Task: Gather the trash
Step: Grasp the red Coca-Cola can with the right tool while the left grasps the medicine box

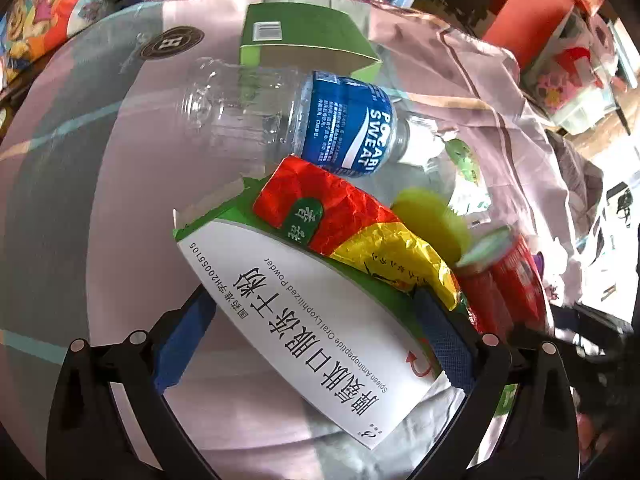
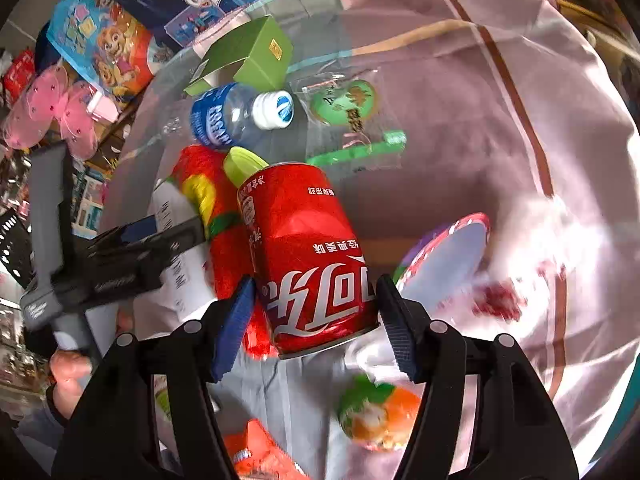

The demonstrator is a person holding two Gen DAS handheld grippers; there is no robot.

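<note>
Clamping the red aluminium cola can (image 2: 308,256) for removal, the right gripper (image 2: 316,320) holds it, while the left gripper (image 1: 316,336) grips the white-and-green cardboard medicine box (image 1: 304,320).

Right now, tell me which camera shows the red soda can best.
The right wrist view. There the red soda can fills the centre, clamped between the right gripper pads, its white lettering sharp. The left wrist view shows only a blurred red sliver at the right, beyond the white medicine box between the left gripper's fingers.
</note>
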